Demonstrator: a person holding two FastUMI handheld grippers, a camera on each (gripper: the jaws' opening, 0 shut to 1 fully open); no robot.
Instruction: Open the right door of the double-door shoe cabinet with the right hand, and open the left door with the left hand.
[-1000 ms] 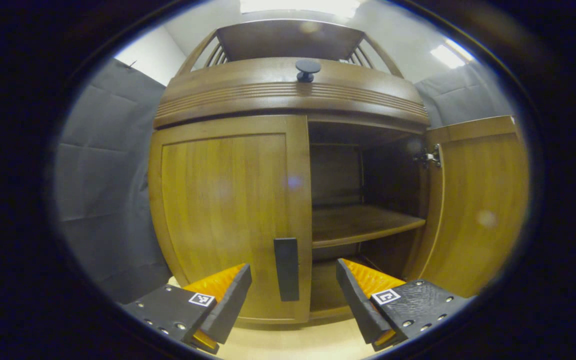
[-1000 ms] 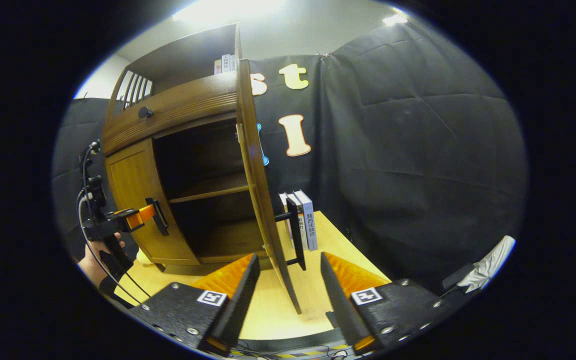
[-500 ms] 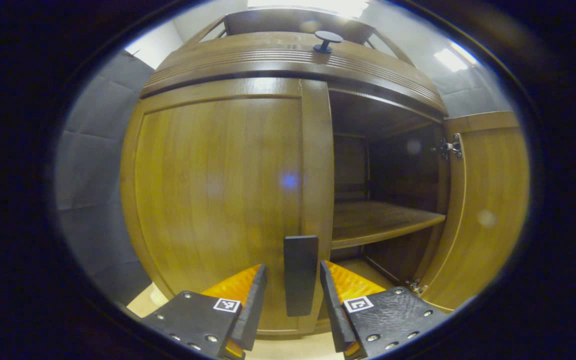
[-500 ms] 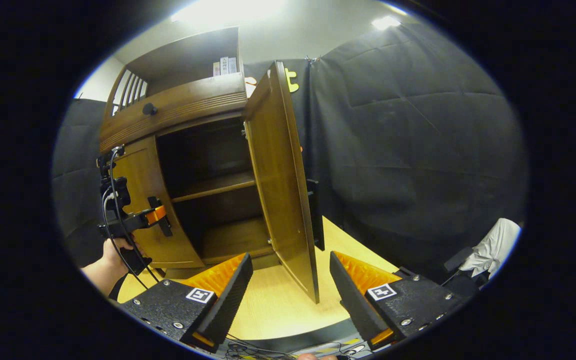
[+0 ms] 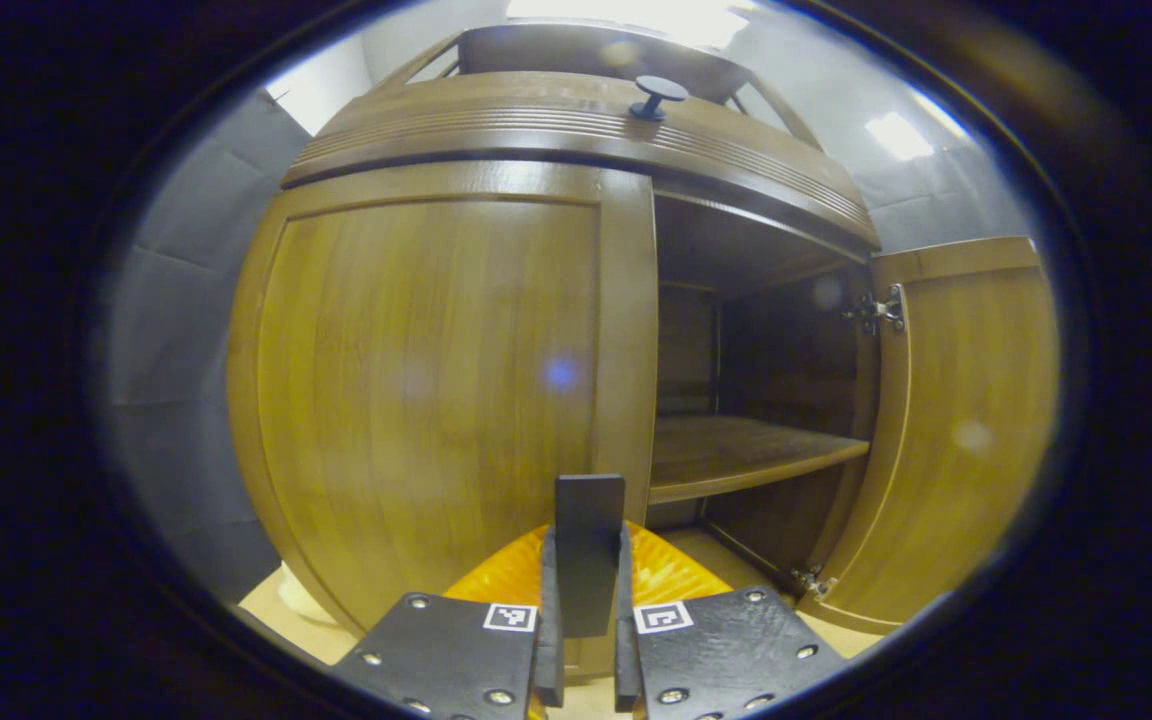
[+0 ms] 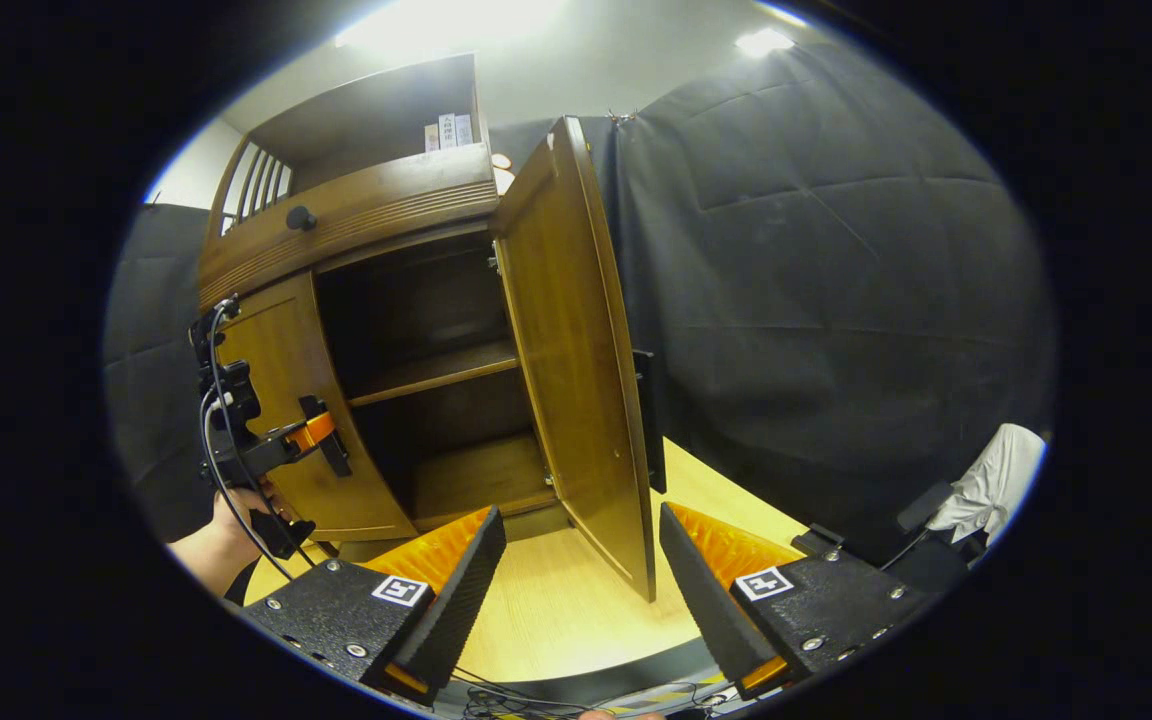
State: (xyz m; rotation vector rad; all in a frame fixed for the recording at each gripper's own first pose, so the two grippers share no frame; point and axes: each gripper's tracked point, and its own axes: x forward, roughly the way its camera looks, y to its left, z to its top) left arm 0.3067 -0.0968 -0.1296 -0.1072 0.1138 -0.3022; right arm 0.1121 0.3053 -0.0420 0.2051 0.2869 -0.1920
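The wooden shoe cabinet (image 5: 576,120) stands close ahead in the left gripper view. Its left door (image 5: 416,380) looks closed, and my left gripper (image 5: 586,548) is shut on that door's dark upright handle (image 5: 588,520). The right door (image 5: 966,430) hangs wide open. In the right gripper view the open right door (image 6: 576,350) stands edge-on, its handle (image 6: 648,420) on the far side. My right gripper (image 6: 581,585) is open, a little short of the door's lower edge, holding nothing. The left gripper (image 6: 306,435), held by a hand (image 6: 226,520), sits on the left door's handle.
Inside the cabinet is a bare shelf (image 5: 736,455). A round knob (image 5: 658,95) sticks out of the drawer front above the doors. Books (image 6: 448,130) stand on the top shelf. The cabinet rests on a light wooden tabletop (image 6: 556,610); a white cloth (image 6: 986,495) lies at the right.
My left gripper moved up to the left door's handle and closed its fingers on it. The right door swung a little wider. The right gripper stayed open.
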